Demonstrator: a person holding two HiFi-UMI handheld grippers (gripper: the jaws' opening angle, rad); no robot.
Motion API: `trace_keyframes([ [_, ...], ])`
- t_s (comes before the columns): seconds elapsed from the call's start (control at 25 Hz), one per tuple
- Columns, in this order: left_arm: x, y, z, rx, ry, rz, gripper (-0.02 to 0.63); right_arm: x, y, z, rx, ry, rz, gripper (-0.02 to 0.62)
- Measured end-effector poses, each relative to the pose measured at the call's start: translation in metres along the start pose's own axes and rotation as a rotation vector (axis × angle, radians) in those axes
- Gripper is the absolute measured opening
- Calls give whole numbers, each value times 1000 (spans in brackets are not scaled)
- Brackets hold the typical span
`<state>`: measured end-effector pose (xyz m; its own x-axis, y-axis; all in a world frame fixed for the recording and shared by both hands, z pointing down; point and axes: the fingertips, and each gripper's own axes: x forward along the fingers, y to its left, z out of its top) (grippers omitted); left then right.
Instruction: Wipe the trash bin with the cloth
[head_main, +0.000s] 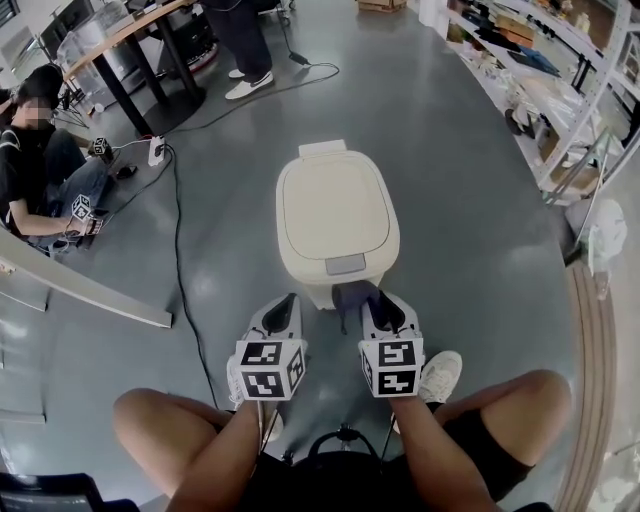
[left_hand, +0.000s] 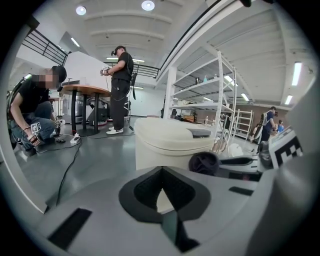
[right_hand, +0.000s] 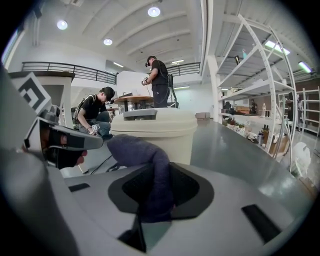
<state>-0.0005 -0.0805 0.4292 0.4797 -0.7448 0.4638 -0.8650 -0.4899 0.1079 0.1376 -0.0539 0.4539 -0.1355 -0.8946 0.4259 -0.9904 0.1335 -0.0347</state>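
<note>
A cream trash bin (head_main: 335, 225) with its lid closed stands on the grey floor right in front of me. My right gripper (head_main: 385, 310) is at the bin's near base, shut on a dark purple cloth (head_main: 350, 297) that bulges out to the left of its tip. In the right gripper view the cloth (right_hand: 145, 155) runs down between the jaws, with the bin (right_hand: 155, 125) just behind. My left gripper (head_main: 283, 312) hangs beside it, shut and holding nothing. In the left gripper view the bin (left_hand: 165, 142) is close ahead and the cloth (left_hand: 203, 163) shows to the right.
A black cable (head_main: 180, 270) runs along the floor left of the bin. A person (head_main: 40, 170) crouches at far left near a table (head_main: 130, 40); another stands beyond it. White shelving (head_main: 560, 80) lines the right side. My own knees and a white shoe (head_main: 440, 375) are below.
</note>
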Motion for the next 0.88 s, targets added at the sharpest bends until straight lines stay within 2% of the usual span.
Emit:
trace_keyframes([
  [0.32,8,-7,1,4,8,-18,0,3,-19,-6,11,20,-35,94],
  [0.88,13,-18,-16,12,57,-34,0,1,-61,-13,40,59,-151,92],
])
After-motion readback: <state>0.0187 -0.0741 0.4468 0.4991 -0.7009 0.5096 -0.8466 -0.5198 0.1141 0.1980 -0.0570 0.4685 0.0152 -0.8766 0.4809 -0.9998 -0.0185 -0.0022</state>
